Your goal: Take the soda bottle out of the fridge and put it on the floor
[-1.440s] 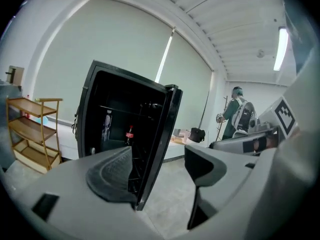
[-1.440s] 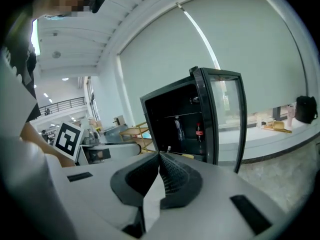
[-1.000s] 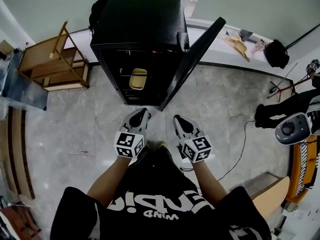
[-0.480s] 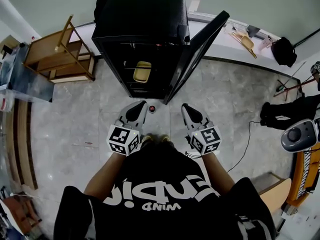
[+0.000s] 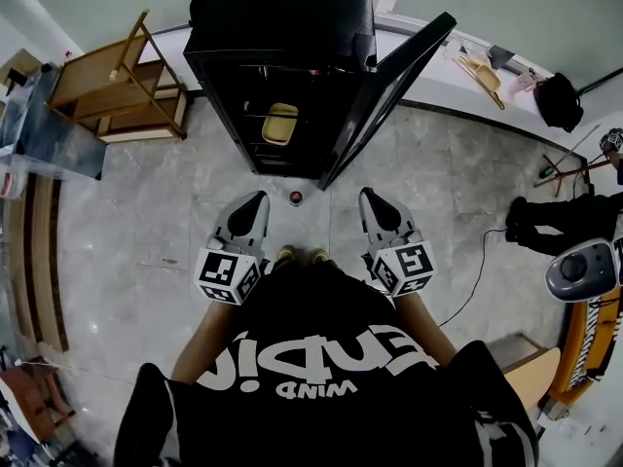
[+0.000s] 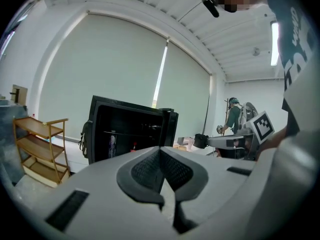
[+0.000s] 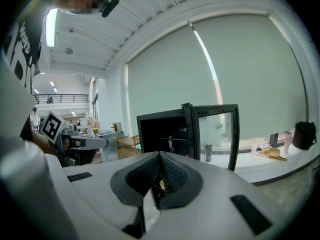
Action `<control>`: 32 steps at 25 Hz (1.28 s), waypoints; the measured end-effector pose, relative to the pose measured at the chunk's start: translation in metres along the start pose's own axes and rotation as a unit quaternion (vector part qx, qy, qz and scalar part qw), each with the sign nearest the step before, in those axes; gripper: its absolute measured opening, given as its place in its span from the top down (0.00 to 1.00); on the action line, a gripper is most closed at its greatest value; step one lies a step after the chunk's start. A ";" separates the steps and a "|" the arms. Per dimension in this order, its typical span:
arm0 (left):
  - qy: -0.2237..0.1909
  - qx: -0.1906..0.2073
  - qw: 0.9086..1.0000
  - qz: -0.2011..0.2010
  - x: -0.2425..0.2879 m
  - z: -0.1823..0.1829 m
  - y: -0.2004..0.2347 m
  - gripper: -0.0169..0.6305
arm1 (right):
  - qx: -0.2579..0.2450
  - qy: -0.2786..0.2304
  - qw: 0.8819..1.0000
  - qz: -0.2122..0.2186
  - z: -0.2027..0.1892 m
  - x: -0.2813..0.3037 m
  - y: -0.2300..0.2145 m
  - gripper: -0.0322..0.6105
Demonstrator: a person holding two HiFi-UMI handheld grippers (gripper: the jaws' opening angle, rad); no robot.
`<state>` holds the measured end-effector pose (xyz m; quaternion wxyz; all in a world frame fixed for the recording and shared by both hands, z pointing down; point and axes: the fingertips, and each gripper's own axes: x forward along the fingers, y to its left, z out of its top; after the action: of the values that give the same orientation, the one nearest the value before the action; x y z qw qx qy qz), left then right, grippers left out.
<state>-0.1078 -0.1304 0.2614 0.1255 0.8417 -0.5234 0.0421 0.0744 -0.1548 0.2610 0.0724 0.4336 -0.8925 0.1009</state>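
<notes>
Both pairs of jaws are clenched shut with nothing between them. The left gripper (image 5: pixel 253 202) has its pads pressed together, and its own view looks past them to the dark open cabinet with no object in the way. Compared with a second ago it has lifted off the floor (image 5: pixel 165 241) and swung out toward the left, near the person's hip.

Between the two grippers, a small red-topped thing (image 5: pixel 296 197) now stands alone on the tiles. It was hidden under the hands a second ago. It is tiny from this height, so I take it to be the bottle seen cap-on, though I cannot be sure. It is just in front of the fridge (image 5: pixel 282 17), near the foot of the open door (image 5: pixel 389 95), and neither gripper touches it. Inside the fridge a yellow tub (image 5: pixel 280 123) sits on a shelf.

The right gripper (image 5: pixel 374 200) has likewise risen and drawn out to the right, its pads meeting at the tips and holding nothing.

If that is the bottle, it is out of the fridge, set down and let go, so the task looks finished. Only the door is left standing open.
</notes>
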 end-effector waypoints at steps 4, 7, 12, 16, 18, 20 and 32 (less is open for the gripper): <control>-0.013 0.004 1.000 0.008 0.001 0.001 0.000 0.96 | 0.005 -0.003 1.000 0.001 -0.002 0.001 -0.001 0.91; -0.018 0.005 1.000 0.013 0.003 0.000 0.002 0.96 | 0.009 -0.009 1.000 -0.002 -0.002 0.002 -0.001 0.91; -0.022 -0.002 1.000 0.017 0.004 0.001 0.003 0.96 | 0.012 -0.016 1.000 -0.002 0.001 0.001 0.002 0.91; -0.021 0.000 1.000 0.020 0.005 0.000 0.005 0.96 | 0.010 -0.019 1.000 -0.001 0.002 0.000 0.004 0.91; -0.021 0.001 1.000 0.022 0.005 -0.001 0.004 0.96 | 0.009 -0.018 1.000 -0.001 0.000 0.000 0.004 0.91; -0.022 0.001 0.999 0.023 0.005 0.000 0.004 0.96 | 0.009 -0.017 1.000 0.000 -0.001 -0.001 0.003 0.91; -0.026 -0.006 0.999 0.029 0.001 0.000 0.005 0.96 | 0.014 -0.015 1.000 -0.013 -0.004 -0.006 -0.005 0.91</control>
<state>-0.1119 -0.1330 0.2622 0.1153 0.8261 -0.5512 0.0209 0.0820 -0.1524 0.2639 0.0543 0.4479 -0.8861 0.1063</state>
